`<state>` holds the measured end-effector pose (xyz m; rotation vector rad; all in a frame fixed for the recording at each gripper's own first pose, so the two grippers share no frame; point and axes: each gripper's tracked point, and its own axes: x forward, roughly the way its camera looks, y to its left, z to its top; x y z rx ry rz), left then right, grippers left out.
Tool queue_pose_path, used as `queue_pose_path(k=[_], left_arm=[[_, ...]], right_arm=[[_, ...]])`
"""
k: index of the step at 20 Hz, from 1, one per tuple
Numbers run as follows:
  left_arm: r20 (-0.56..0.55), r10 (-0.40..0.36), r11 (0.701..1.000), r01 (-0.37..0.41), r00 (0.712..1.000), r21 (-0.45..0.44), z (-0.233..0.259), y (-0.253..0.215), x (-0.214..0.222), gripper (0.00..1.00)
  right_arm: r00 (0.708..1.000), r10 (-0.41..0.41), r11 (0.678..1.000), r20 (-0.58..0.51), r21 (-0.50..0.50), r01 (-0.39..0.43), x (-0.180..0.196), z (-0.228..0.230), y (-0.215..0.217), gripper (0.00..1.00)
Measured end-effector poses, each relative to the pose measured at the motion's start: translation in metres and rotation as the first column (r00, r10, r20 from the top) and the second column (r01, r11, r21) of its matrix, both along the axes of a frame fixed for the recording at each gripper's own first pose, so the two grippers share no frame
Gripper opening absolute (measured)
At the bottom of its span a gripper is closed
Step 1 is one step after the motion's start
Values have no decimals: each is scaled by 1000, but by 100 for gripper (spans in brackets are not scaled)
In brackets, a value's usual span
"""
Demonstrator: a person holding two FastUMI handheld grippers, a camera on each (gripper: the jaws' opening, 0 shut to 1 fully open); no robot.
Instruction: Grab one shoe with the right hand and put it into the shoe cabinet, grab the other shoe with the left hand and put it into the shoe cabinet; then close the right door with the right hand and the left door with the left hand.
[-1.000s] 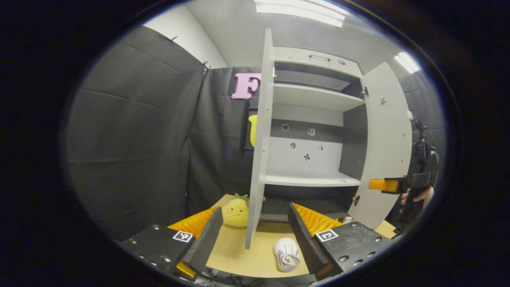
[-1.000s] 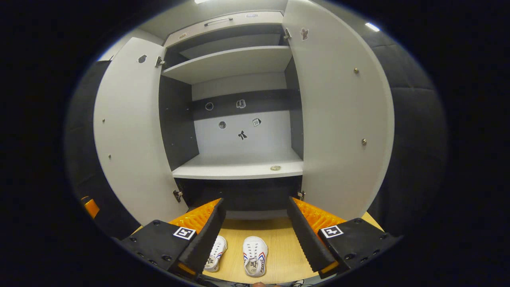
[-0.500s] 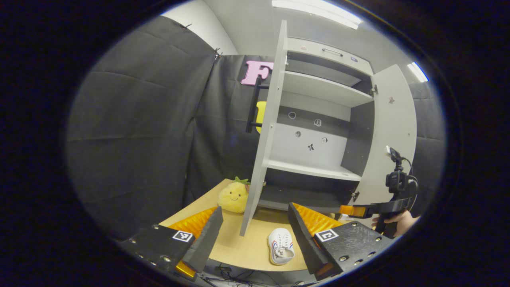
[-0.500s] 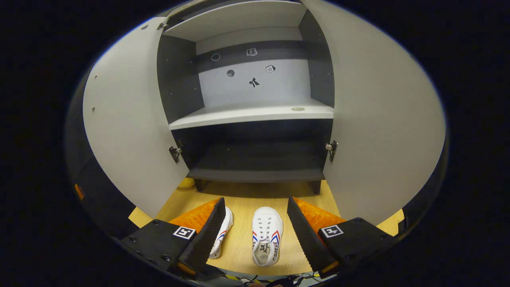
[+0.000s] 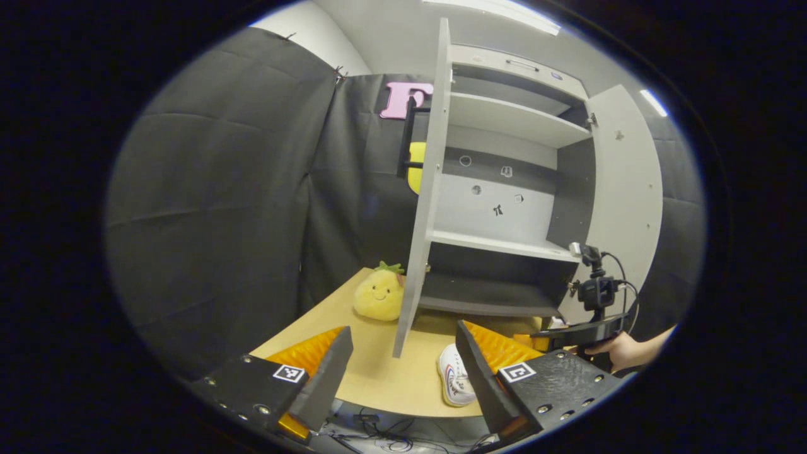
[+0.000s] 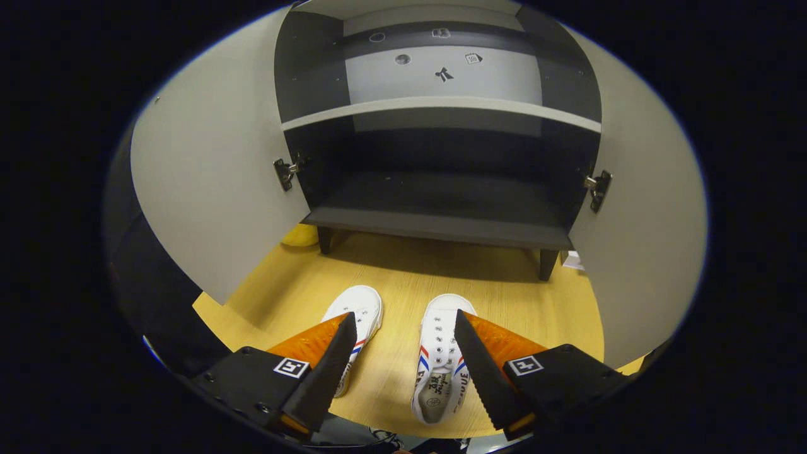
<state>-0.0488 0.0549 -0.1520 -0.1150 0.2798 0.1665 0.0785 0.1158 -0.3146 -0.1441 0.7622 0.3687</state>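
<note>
White shoes, two: right shoe [image 6: 441, 359] lies between and below the spread fingers of the right gripper [image 6: 403, 353], ungrasped; left shoe [image 6: 355, 321] just outside its left finger. Shoe cabinet [image 6: 441, 214] ahead, both doors swung wide. Left gripper [image 5: 403, 362] released, holding nothing; plush pineapple [image 5: 378, 293] beyond.

Black padded cloth walls [image 5: 220, 189] close in the booth, a bright ceiling strip light [image 5: 504, 7] glares overhead, and a pale wooden counter [image 6: 378, 277] spreads below, a yellow plush pineapple [image 5: 378, 295] resting there.
</note>
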Motion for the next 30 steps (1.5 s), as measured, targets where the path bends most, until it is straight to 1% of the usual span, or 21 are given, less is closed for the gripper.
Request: queue_pose_path(k=[1, 5, 9, 11, 13, 14, 15, 16, 17, 18, 19, 20, 21, 22, 23, 24, 25, 26, 28, 29, 30], left_arm=[[-7, 0, 1000, 0, 1000, -6, -4, 0, -1, 94], [-38, 4, 1000, -4, 999, -9, -13, 2, -8, 95], [-46, 16, 1000, -16, 999, 16, -15, 7, -13, 94], [-50, 23, 1000, -23, 998, 9, -16, 7, -16, 94], [-51, 29, 1000, -29, 998, -1, -16, 6, -17, 95], [-51, 30, 1000, -30, 998, -4, -16, 5, -17, 94], [-52, 31, 999, -31, 998, -6, -17, 4, -18, 94], [-53, 31, 999, -31, 998, -5, -17, 3, -19, 95], [-56, 31, 1000, -31, 998, -3, -18, 2, -21, 94], [-58, 30, 1000, -30, 998, -2, -18, 1, -21, 95], [-61, 29, 1000, -29, 998, -1, -19, 1, -23, 95], [-63, 29, 1000, -29, 998, -1, -19, 0, -23, 95], [-64, 29, 1000, -30, 998, -2, -20, 0, -23, 94], [-63, 29, 1000, -30, 998, -3, -20, 0, -23, 94], [-63, 29, 1000, -29, 998, -4, -20, 0, -23, 95], [-62, 28, 1000, -28, 998, -4, -19, 0, -22, 95], [-63, 27, 1000, -27, 998, -2, -20, 0, -22, 95], [-64, 24, 1000, -24, 998, -1, -20, 0, -22, 95], [-63, 17, 1000, -17, 998, 1, -19, -2, -22, 95], [-61, 13, 1000, -13, 998, 3, -20, -2, -21, 95], [-60, 9, 1000, -9, 998, 4, -19, -3, -21, 95]], right_arm=[[999, -11, 1000, -30, -11, 10, -1, -15, -2, 98], [993, -49, 998, -109, -47, 44, -2, -54, -9, 98], [986, -68, 995, -149, -76, 57, -4, -78, -10, 98], [982, -82, 994, -173, -88, 67, -6, -86, -11, 98], [974, -99, 989, -202, -130, 73, -10, -100, -18, 99], [975, -96, 987, -200, -146, 67, -9, -104, -19, 99], [976, -89, 986, -201, -158, 57, -9, -108, -19, 93], [976, -83, 985, -200, -167, 49, -8, -111, -16, 94], [977, -79, 981, -196, -192, 41, -8, -113, -17, 93], [981, -80, 974, -176, -222, 40, -5, -113, -19, 89], [982, -82, 969, -167, -243, 40, -5, -117, -18, 91], [985, -91, 961, -145, -271, 48, -3, -116, -20, 90], [987, -108, 942, -116, -328, 64, 0, -116, -31, 82], [990, -111, 933, -91, -354, 72, 5, -115, -36, 70], [990, -109, 929, -84, -363, 72, 5, -117, -36, 47], [992, -100, 929, -81, -363, 64, 1, -109, -36, 27], [992, -93, 928, -86, -368, 55, 4, -115, -37, 31], [991, -86, 930, -100, -364, 44, 3, -114, -35, 31], [991, -92, 933, -102, -356, 50, 5, -118, -34, 18], [990, -92, 934, -110, -354, 48, 2, -111, -35, 9], [989, -90, 938, -114, -342, 45, 12, -120, -34, 8]])
